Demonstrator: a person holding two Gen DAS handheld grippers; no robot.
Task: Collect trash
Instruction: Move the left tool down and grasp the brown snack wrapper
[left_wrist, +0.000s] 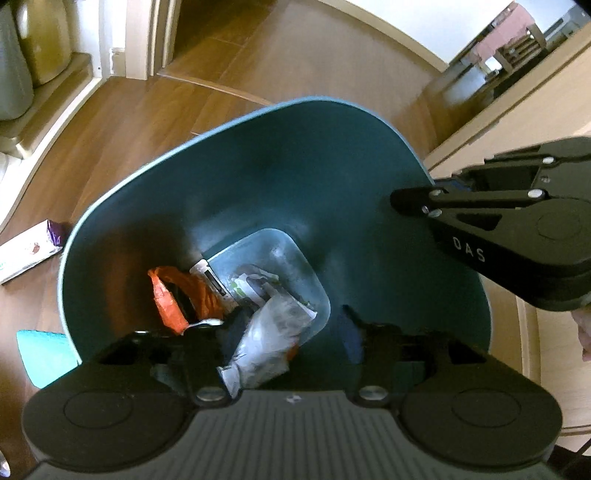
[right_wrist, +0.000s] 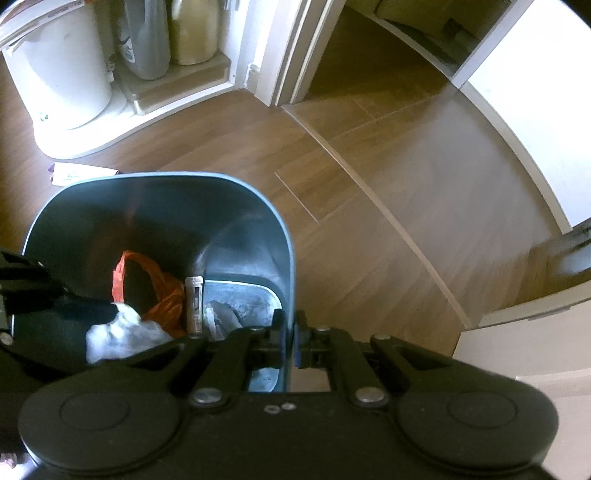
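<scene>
A teal trash bin (left_wrist: 295, 166) stands on the wood floor and holds an orange bag (left_wrist: 173, 295), a white tube (left_wrist: 210, 277) and crumpled wrappers. My left gripper (left_wrist: 288, 332) is open above the bin's mouth, with a crumpled clear wrapper (left_wrist: 266, 339) between and just below its fingers. My right gripper (right_wrist: 290, 332) is shut on the bin's right rim (right_wrist: 290, 258), one finger inside and one outside. It shows from the side in the left wrist view (left_wrist: 410, 201). The bin's inside also shows in the right wrist view (right_wrist: 147, 221).
A white and purple carton (left_wrist: 29, 254) lies on the floor left of the bin; it also shows in the right wrist view (right_wrist: 81, 173). A teal object (left_wrist: 44, 350) lies at the bin's near left. A white cylindrical bin (right_wrist: 59, 74), bottles and a doorway are beyond. A light cabinet (right_wrist: 524, 339) stands right.
</scene>
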